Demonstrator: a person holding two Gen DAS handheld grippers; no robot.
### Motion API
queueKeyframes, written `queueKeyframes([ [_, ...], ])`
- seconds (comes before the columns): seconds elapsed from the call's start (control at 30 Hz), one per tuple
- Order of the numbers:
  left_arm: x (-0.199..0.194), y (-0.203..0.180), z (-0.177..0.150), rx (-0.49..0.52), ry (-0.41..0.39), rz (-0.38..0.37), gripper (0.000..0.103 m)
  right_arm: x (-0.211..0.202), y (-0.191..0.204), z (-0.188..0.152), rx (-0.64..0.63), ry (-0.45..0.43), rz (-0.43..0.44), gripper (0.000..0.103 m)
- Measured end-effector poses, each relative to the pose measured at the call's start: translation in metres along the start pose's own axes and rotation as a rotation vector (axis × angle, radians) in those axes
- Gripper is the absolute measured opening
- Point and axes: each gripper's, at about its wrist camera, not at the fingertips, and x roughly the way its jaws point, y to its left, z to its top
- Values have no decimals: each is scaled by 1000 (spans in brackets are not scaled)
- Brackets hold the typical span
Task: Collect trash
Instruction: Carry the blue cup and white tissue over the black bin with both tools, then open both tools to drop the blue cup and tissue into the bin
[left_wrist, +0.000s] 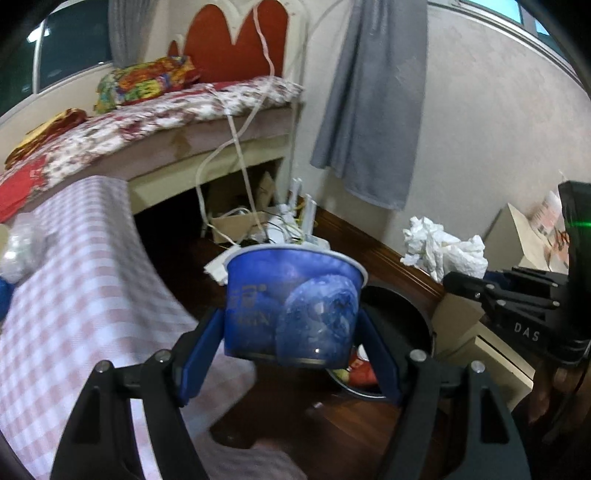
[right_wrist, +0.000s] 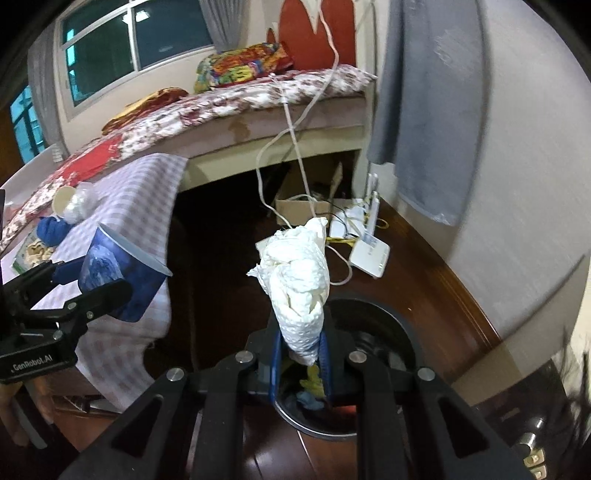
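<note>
— Well, both hands are loaded. What worries you?

— The left gripper (left_wrist: 291, 354) mostly. Its jaws are clamped on the blue paper cup (left_wrist: 293, 306) low on the wall, near the base, and in the right-hand view the cup leans over. I'd guess a thin paper wall can buckle or slide out if the squeeze is uneven.

— And it's over the bin?

— Only partly. The black trash bin (right_wrist: 397, 321) sits on the floor to the right of the cup, with trash already inside; the cup hangs near its left rim, close to the checkered cloth on the surface (left_wrist: 74, 295). Let go now and it might clip the rim and roll across the floor.

— The right side?

— The right gripper (right_wrist: 301, 363) has its jaws closed on the lower end of the crumpled white tissue (right_wrist: 295, 280), the rest standing up loose above them. It's over the bin opening, so a drop looks safe, though the light wad could cling to the pads.
</note>
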Motion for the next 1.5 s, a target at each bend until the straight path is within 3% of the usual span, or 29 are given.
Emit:
queueKeyframes([
  [0.67, 100, -51, -19, 98, 177, -128, 75, 65, -65, -56, 35, 200, -51, 19],
  [1.37, 163, -63, -32, 108, 329, -167, 76, 118, -63, -77, -32, 340, -32, 19],
  [1.4, 167, -63, -34, 114, 339, -152, 76, 123, -62, -80, -56, 358, -72, 27],
  [1.43, 171, -63, -37, 122, 353, -128, 76, 127, -63, -82, -75, 369, -122, 46],
  [1.5, 171, -61, -39, 115, 360, -120, 79, 130, -62, -84, -105, 372, -162, 60],
])
